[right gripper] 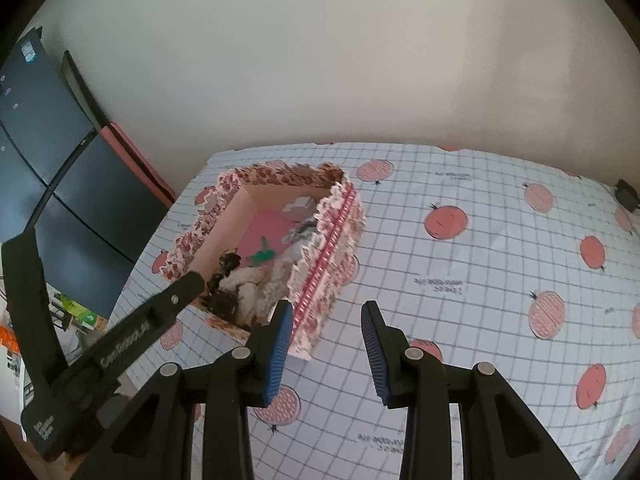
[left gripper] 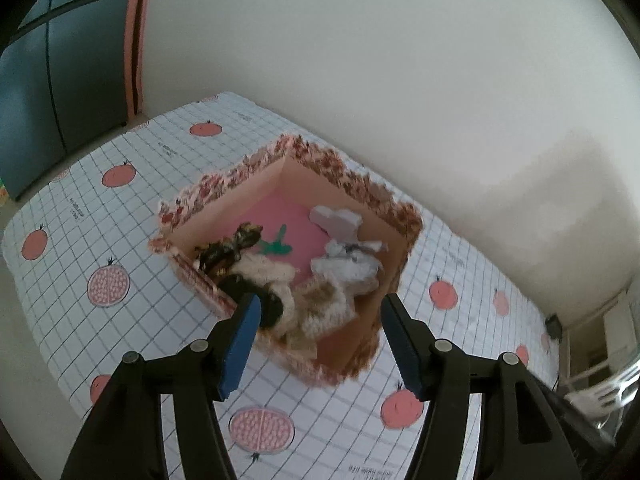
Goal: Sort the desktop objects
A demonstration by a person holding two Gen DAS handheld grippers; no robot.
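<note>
A floral cardboard box [left gripper: 384, 216] with a pink floor stands on the table. It holds a dark patterned scrunchie [left gripper: 230, 248], a green clip [left gripper: 276, 244], fuzzy cream items [left gripper: 320, 304] and white crumpled pieces [left gripper: 344, 240]. My left gripper [left gripper: 320, 344] is open and empty, hovering over the box's near corner. The box also shows in the right wrist view [right gripper: 332, 264]. My right gripper [right gripper: 326, 352] is open and empty, over the table just right of the box. The left gripper's arm [right gripper: 132, 332] reaches to the box there.
A checked tablecloth with pink fruit prints [right gripper: 480, 280] covers the table. A white wall stands behind it. A dark cabinet [left gripper: 48, 92] is at the left. A small black object [right gripper: 626, 194] lies at the table's far right edge.
</note>
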